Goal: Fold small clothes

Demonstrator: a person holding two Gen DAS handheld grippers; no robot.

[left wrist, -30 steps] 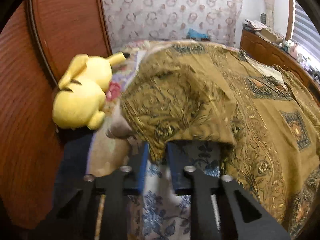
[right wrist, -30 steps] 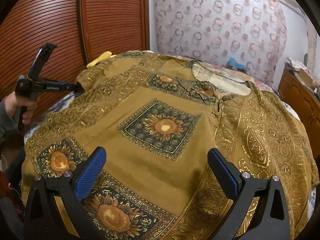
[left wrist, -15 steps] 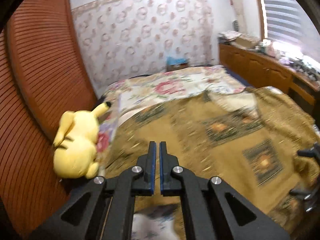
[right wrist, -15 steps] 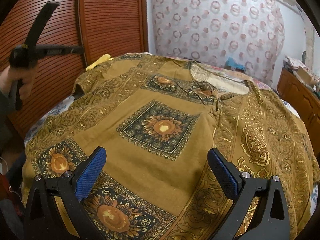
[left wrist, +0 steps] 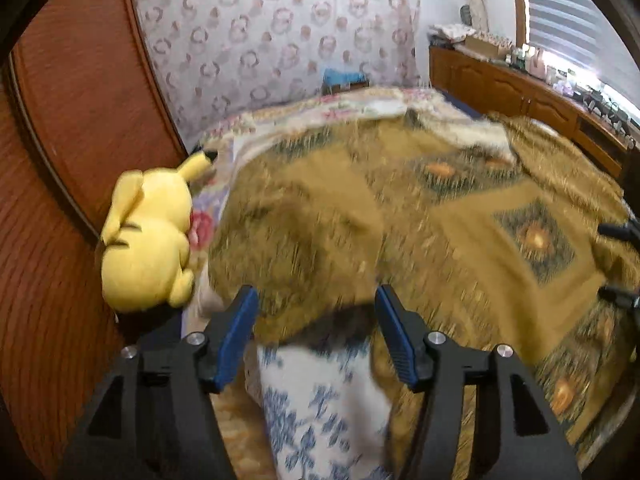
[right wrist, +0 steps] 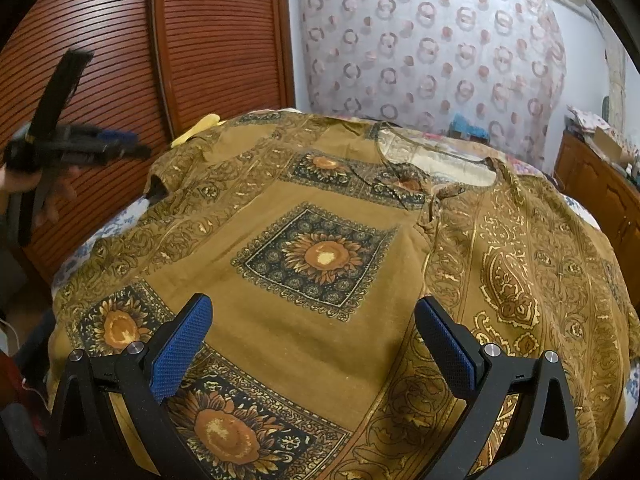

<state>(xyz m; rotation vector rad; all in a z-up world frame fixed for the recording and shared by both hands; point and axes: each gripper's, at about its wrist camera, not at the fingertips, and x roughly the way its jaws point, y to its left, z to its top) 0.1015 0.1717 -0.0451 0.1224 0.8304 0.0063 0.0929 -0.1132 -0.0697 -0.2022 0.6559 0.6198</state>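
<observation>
Mustard-brown printed shirt (right wrist: pixel 320 256), front up with sunflower squares showing, spread flat across a floral bedspread (left wrist: pixel 316 408). Left sleeve edge (left wrist: pixel 304 264) folded over onto the cloth, blurred in the left wrist view. Left gripper (left wrist: pixel 314 312) raised in a person's hand (right wrist: pixel 44 196) beside the bed's left edge, tilted down toward the sleeve, jaws just opened, spread with nothing pinched between the blue pads. Right gripper (right wrist: pixel 312 340) poised low over the hem, angled down, jaws wide apart and empty. Yellow plush toy (left wrist: pixel 148 236) lying against the wooden louvred wardrobe (right wrist: pixel 216 36), just beside the shirt.
</observation>
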